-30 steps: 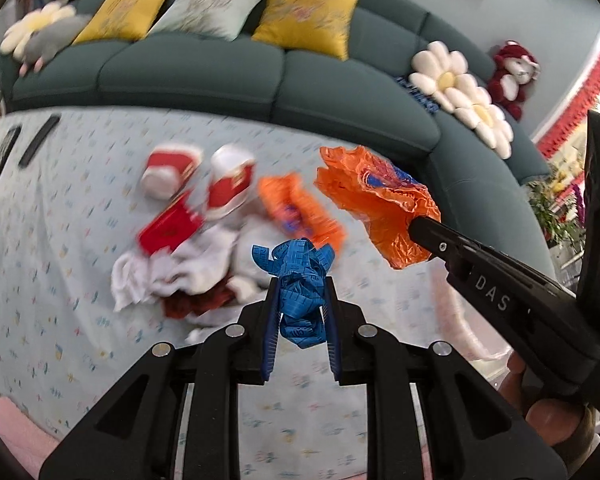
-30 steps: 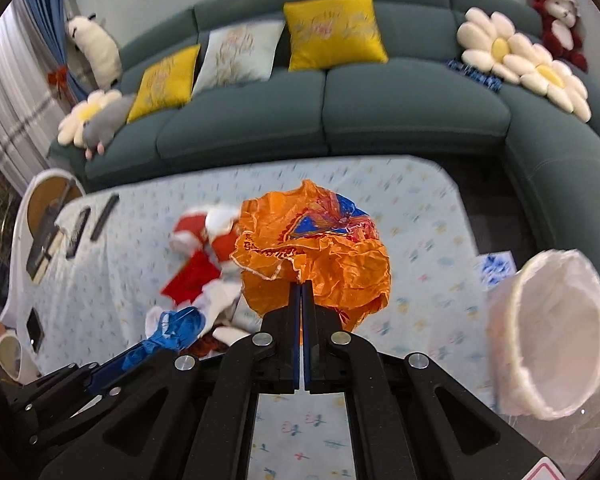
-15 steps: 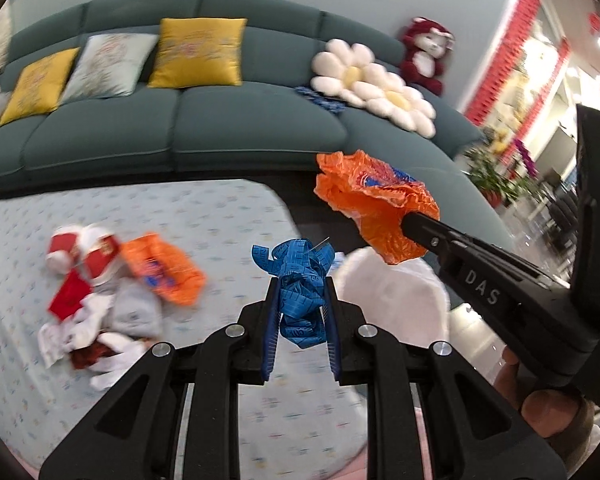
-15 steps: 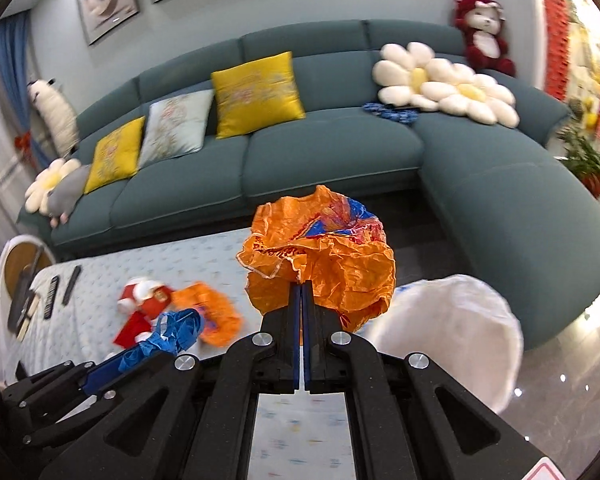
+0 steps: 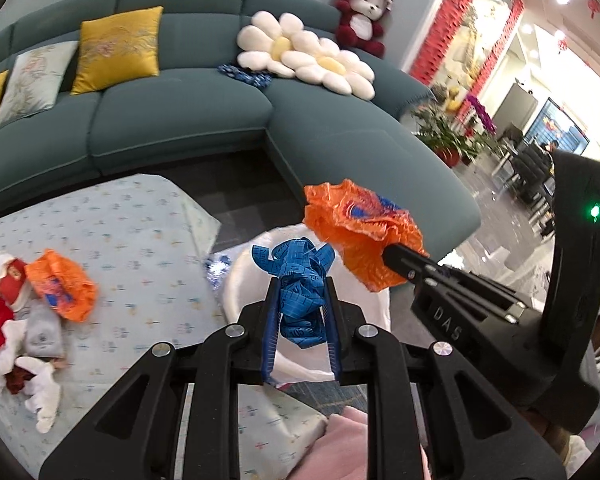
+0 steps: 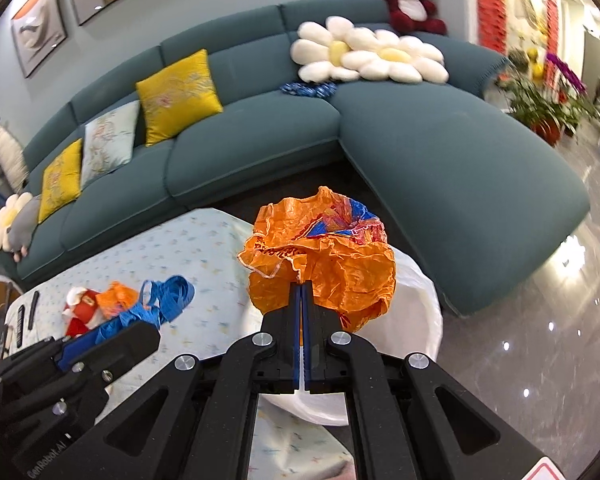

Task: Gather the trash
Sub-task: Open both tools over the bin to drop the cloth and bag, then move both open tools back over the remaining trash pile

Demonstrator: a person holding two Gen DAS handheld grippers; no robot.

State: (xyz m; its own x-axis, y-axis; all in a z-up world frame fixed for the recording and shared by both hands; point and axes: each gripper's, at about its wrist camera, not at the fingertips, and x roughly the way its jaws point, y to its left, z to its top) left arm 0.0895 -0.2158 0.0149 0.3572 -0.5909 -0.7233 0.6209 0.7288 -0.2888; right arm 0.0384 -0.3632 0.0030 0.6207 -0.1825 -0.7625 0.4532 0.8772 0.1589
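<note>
We carry a pair of tongs in each hand, both tilted downward over the white trash bag [image 5: 244,280] that stands open on the floor just past the corner of the surface [image 5: 140,240].

Our left tongs [image 5: 302,300] are narrowed onto a crumpled blue measuring tape [image 5: 300,280]; the blue pads press it from both sides and its loops bunch up above the tips. In the right wrist view the same tape [image 6: 168,296] sticks out from the left tongs [image 6: 148,312] at the lower left, over the patterned cloth.

Our right tongs [image 6: 302,292] are pressed fully together on the edge of a crumpled orange wrapper [image 6: 324,264], which fans out above the tips. In the left wrist view the right tongs [image 5: 388,256] reach in from the right, angled toward the left, with the orange wrapper [image 5: 360,236] just beside the blue tape and above the bag's rim. The two loads are close together but we cannot tell whether they touch.

The bag [image 6: 420,304] lies directly behind and below the wrapper in the right wrist view, its mouth facing up.

More trash remains on the surface at the far left: another orange wrapper [image 5: 64,288], red and white packets [image 5: 4,280] and crumpled white tissues [image 5: 40,384]. A pink sleeve [image 5: 340,448] shows at the bottom edge beneath the left tongs. Behind it all curves a teal sofa [image 5: 180,120].
</note>
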